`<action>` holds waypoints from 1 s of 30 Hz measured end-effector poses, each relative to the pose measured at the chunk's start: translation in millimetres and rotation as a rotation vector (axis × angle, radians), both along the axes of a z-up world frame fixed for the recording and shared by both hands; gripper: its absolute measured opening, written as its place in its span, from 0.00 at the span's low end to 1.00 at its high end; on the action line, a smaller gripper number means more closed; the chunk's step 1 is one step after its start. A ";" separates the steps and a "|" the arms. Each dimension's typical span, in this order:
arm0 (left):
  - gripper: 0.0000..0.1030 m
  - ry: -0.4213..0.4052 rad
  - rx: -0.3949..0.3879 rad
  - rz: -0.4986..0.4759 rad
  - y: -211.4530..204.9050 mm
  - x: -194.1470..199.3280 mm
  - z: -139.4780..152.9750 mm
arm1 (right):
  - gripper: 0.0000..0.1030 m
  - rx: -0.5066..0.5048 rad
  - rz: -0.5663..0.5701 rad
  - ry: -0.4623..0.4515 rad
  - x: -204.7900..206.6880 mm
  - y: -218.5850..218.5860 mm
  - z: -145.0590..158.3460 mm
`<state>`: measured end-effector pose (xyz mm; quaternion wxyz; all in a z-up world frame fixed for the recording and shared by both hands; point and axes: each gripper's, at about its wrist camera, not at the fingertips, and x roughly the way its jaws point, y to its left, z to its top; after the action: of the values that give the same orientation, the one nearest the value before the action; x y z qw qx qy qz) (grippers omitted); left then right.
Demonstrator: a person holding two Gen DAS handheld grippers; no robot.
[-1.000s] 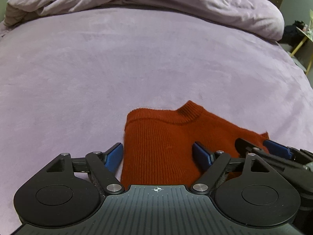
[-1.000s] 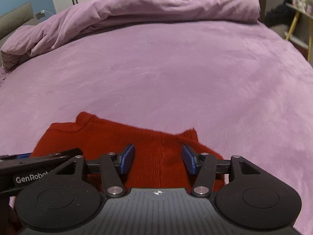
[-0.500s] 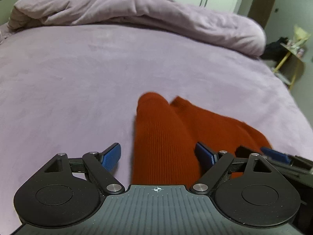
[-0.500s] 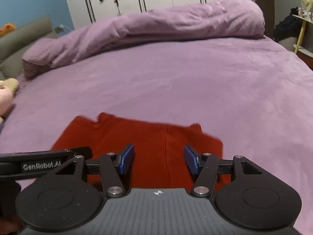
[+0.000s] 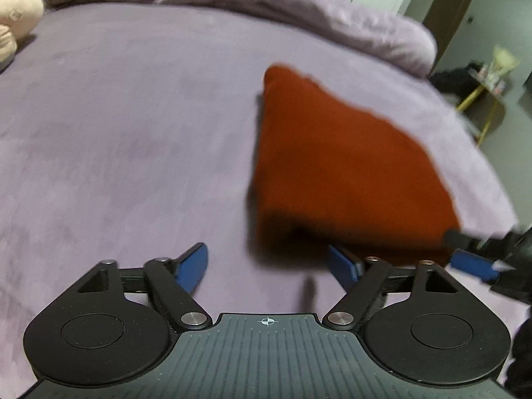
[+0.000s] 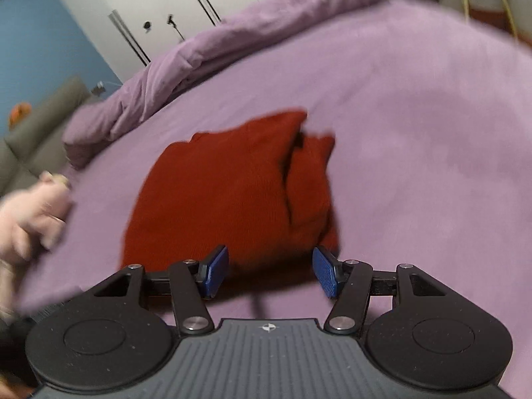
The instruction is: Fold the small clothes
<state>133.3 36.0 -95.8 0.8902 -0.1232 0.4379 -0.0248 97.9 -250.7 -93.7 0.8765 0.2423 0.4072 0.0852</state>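
A small rust-red knit sweater (image 5: 342, 169) lies folded on the purple bed; it also shows in the right wrist view (image 6: 229, 193), with one folded layer lying over its right part. My left gripper (image 5: 267, 266) is open and empty, just in front of the sweater's near left corner. My right gripper (image 6: 269, 271) is open and empty, at the sweater's near edge. One blue finger of the right gripper (image 5: 472, 266) shows at the right edge of the left wrist view. Both views are blurred by motion.
A bunched purple duvet (image 5: 299, 10) lies along the far side of the bed (image 5: 116, 126). A pink plush toy (image 5: 16, 13) sits at the far left, and shows at the left of the right wrist view (image 6: 30, 212). A yellow-legged side table (image 5: 482, 99) stands past the bed's right edge.
Both grippers have pulled back and up from the sweater. The sweater now lies folded over on itself, narrower than a second ago. Both views have swung to the left.
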 end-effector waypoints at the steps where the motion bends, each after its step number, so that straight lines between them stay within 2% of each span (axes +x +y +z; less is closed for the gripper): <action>1: 0.77 0.004 -0.001 0.013 -0.8 2.3 -1.5 | 0.53 0.050 -0.004 0.013 0.9 -2.2 -2.3; 3: 0.77 -0.007 0.001 0.043 -2.5 9.2 -1.5 | 0.42 0.135 -0.031 0.017 5.8 -5.6 -4.9; 4: 0.77 -0.010 0.013 0.039 -5.6 13.8 -1.6 | 0.40 0.166 -0.046 0.019 8.6 -5.8 -6.8; 6: 0.77 -0.008 0.090 0.015 -13.8 22.5 -6.1 | 0.15 0.208 -0.076 0.052 16.9 -3.6 -14.0; 7: 0.76 0.001 0.126 0.019 -15.7 26.2 -6.8 | 0.11 0.217 -0.094 0.070 20.1 -2.3 -17.6; 8: 0.76 -0.003 0.129 0.034 -14.5 24.9 -5.7 | 0.09 0.225 -0.115 0.091 21.9 -1.7 -20.3; 9: 0.76 -0.010 0.126 0.067 -10.2 23.3 -3.6 | 0.08 0.283 -0.131 0.101 21.2 -3.9 -23.2; 11: 0.78 -0.007 0.122 0.123 -1.2 18.3 -2.7 | 0.07 0.555 -0.152 0.078 14.1 -20.3 -35.7; 12: 0.78 -0.001 0.101 0.126 2.6 16.8 -3.4 | 0.07 0.624 -0.167 0.071 11.0 -27.8 -40.6; 13: 0.78 0.013 0.085 0.127 5.2 15.8 -3.6 | 0.07 0.574 -0.186 0.080 10.9 -30.8 -41.0; 15: 0.78 0.035 0.075 0.130 8.5 11.8 1.1 | 0.07 0.329 -0.192 0.132 14.9 -27.3 -40.4; 17: 0.76 0.060 0.067 0.141 14.7 4.9 10.0 | 0.08 0.257 -0.160 0.112 13.9 -20.2 -36.1; 19: 0.75 0.056 0.066 0.167 21.3 1.1 21.5 | 0.15 0.131 -0.125 0.089 12.5 -8.0 -19.3; 20: 0.75 0.030 0.072 0.174 23.2 -1.3 29.0 | 0.18 0.054 -0.109 0.061 10.7 -1.2 -8.2; 23: 0.77 -0.040 0.086 0.171 16.1 0.5 44.5 | 0.19 -0.177 -0.099 -0.074 3.1 17.3 24.3; 24: 0.77 -0.044 0.090 0.148 10.8 4.6 44.5 | 0.19 -0.217 -0.089 -0.123 0.8 22.9 32.6; 26: 0.76 -0.027 0.125 0.103 -2.4 15.8 37.9 | 0.20 -0.243 -0.035 -0.156 5.6 34.3 38.3; 29: 0.78 0.005 0.205 0.054 -16.8 23.2 23.5 | 0.19 -0.315 0.045 -0.081 26.3 51.9 24.2; 30: 0.78 0.007 0.209 0.047 -17.7 24.2 20.9 | 0.18 -0.350 0.052 -0.042 31.4 55.4 14.2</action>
<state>157.4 18.3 -74.9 0.8970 -0.0402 0.4381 0.0423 129.2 -195.3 -79.5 0.9111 0.0734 0.4035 0.0407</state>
